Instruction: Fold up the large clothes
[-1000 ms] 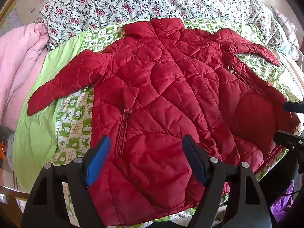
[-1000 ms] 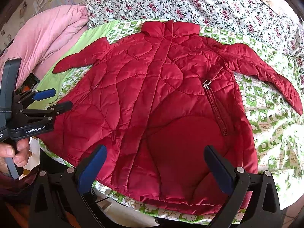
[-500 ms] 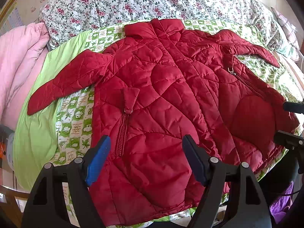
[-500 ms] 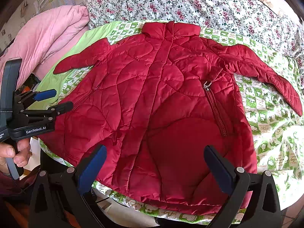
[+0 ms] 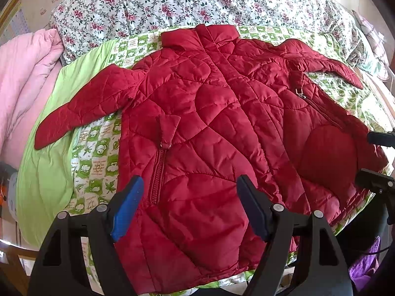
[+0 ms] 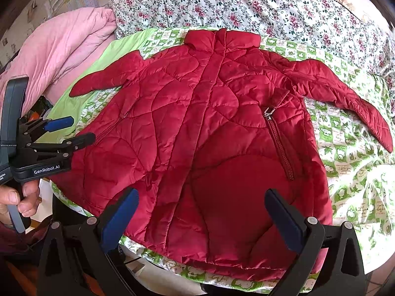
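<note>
The red quilted jacket [image 5: 212, 133] lies spread flat, front up, on the green patterned sheet [image 6: 350, 162] of the bed; left gripper [image 5: 188, 207] and right gripper [image 6: 201, 218] hover over its hem, fingers apart, holding nothing.

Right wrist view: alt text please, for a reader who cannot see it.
A red quilted jacket lies flat on a green patterned sheet, front up, sleeves spread. The right gripper hangs open over its hem; the left gripper, hand-held, is open at the jacket's left edge.

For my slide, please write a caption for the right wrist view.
Open right gripper above a red quilted jacket spread flat on green patterned bedding; open left gripper alongside.
</note>
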The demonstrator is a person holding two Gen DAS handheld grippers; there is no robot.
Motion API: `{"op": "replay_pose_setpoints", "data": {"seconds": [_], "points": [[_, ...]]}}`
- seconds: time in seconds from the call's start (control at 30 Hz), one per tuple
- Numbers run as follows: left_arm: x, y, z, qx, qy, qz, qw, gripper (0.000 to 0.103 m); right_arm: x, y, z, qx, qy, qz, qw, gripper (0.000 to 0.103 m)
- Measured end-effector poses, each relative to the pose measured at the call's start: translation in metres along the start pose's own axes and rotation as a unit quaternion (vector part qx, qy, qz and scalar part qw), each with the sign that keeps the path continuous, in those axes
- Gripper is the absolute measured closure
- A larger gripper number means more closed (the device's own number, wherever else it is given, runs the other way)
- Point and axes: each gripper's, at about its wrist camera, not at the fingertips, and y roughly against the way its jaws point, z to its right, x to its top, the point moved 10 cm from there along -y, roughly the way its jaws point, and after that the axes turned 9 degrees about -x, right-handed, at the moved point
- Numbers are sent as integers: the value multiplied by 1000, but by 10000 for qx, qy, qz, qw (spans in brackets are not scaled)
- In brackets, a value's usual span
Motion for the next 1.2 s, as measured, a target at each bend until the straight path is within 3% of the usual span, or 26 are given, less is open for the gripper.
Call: {"op": "replay_pose_setpoints", "data": {"seconds": [0.13,0.33,0.63,0.8,0.93,1.03,1.2], "points": [[-2,-6,-4,-127,118,-127,9998,25,4,-1,5,44,-94,150,9998,1],[2,-13,-4,-636,456,-313,9964,25,16,-3,29,-20,-381,343,9987,1],[13,-23,-20,-401,597,-280,9970,25,35,-11,88,-144,-920,626,9937,1],[25,-30,-26,-496,663,-142,9965,25,46,-24,140,-132,-1436,598,9877,1],[35,-37,-27,-520,583,-93,9969,25,54,-38,198,-204,-2091,591,9759,1],[43,-45,-29,-524,598,-103,9968,25,58,-50,250,-312,-2681,684,9605,1],[54,-59,-34,-495,723,-171,9960,25,57,-76,338,-464,-3807,797,9201,4]]}}
